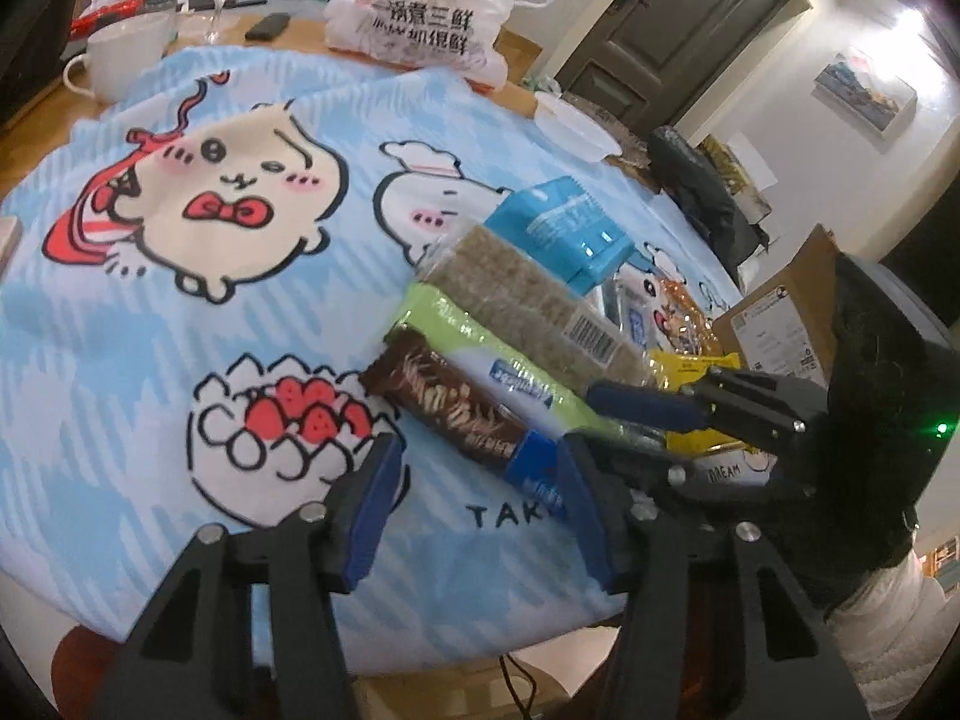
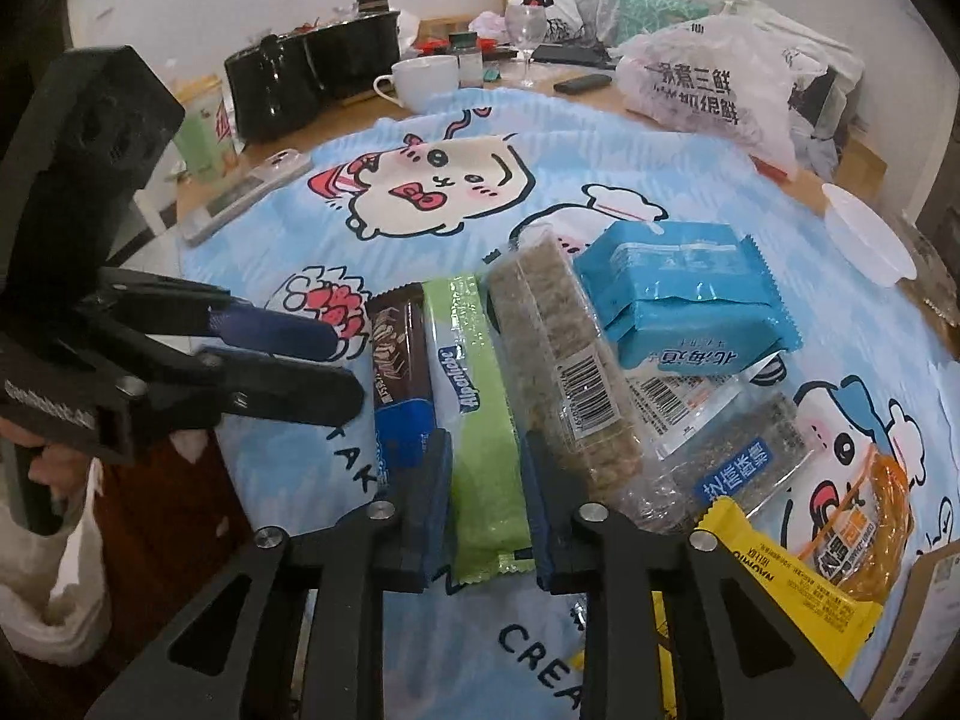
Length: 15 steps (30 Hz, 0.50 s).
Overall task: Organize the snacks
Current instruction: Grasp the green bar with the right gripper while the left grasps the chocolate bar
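Note:
Snacks lie in a row on the blue cartoon cloth (image 2: pixel 300 240): a brown chocolate bar (image 2: pixel 399 354), a green Alpenliebe pack (image 2: pixel 480 420), a clear pack of cereal bars (image 2: pixel 558 360) and a blue pack (image 2: pixel 684 294). My right gripper (image 2: pixel 486 480) is open with its jaws on either side of the green pack's near end. My left gripper (image 1: pixel 474 486) is open and empty, with the chocolate bar's (image 1: pixel 444 402) end just ahead of its right finger. The left gripper shows in the right wrist view (image 2: pixel 342 366), the right gripper in the left wrist view (image 1: pixel 636 408).
A yellow packet (image 2: pixel 780 588), an orange packet (image 2: pixel 864 528) and a seaweed pack (image 2: pixel 750 450) lie at the right. A white cup (image 2: pixel 426 81), wine glass (image 2: pixel 525 30), black pot (image 2: pixel 312 72) and plastic bag (image 2: pixel 708 84) stand at the back. A cardboard box (image 1: pixel 780 312) is at the right edge.

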Each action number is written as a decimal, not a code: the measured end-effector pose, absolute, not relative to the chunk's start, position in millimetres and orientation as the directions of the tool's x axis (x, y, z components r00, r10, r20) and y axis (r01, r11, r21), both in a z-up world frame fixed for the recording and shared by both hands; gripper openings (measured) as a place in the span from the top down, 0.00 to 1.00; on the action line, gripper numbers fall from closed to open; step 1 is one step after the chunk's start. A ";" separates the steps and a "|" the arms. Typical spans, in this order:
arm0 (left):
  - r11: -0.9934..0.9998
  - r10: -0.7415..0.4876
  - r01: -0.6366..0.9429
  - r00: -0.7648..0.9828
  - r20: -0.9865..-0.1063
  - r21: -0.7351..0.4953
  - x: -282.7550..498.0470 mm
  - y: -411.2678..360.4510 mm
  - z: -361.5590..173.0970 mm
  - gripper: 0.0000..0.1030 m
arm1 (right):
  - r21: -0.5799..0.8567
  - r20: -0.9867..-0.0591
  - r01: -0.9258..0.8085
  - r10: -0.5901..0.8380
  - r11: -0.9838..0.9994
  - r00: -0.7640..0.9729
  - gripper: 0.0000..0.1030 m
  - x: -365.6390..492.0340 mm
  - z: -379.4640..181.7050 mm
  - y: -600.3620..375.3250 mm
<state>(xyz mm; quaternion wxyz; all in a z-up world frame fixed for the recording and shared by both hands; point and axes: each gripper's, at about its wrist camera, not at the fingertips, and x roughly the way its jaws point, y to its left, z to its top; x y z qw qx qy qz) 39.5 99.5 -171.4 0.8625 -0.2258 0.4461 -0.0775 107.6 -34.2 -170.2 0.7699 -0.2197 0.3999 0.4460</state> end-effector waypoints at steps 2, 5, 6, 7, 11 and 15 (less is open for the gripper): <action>0.890 -0.327 -0.072 0.587 -0.740 -0.450 41.6 96.8 -171.3 0.51 | 0.042 -0.812 -0.866 0.523 0.499 0.261 0.69 105.8 -170.1 -34.0; 0.903 -0.304 -0.072 0.589 -0.748 -0.424 45.1 92.9 -171.2 0.51 | 0.061 -0.810 -0.865 0.531 0.498 0.249 0.66 104.3 -170.7 -32.8; 0.907 -0.296 -0.074 0.591 -0.750 -0.416 46.4 92.0 -170.9 0.51 | 0.056 -0.810 -0.865 0.529 0.499 0.253 0.66 103.2 -170.9 -32.5; 0.914 -0.281 -0.075 0.594 -0.754 -0.399 48.0 89.8 -170.7 0.51 | 0.046 -0.811 -0.865 0.524 0.499 0.259 0.65 102.9 -171.4 -31.8; 0.952 -0.201 -0.063 0.606 -0.770 -0.298 54.6 77.2 -170.7 0.51 | 0.039 -0.818 -0.866 0.513 0.498 0.259 0.78 103.4 -176.5 -30.5; 0.975 -0.150 -0.042 0.604 -0.783 -0.220 61.1 76.4 -171.7 0.64 | 0.051 -0.818 -0.848 0.509 0.528 0.268 0.79 103.3 -174.6 -38.0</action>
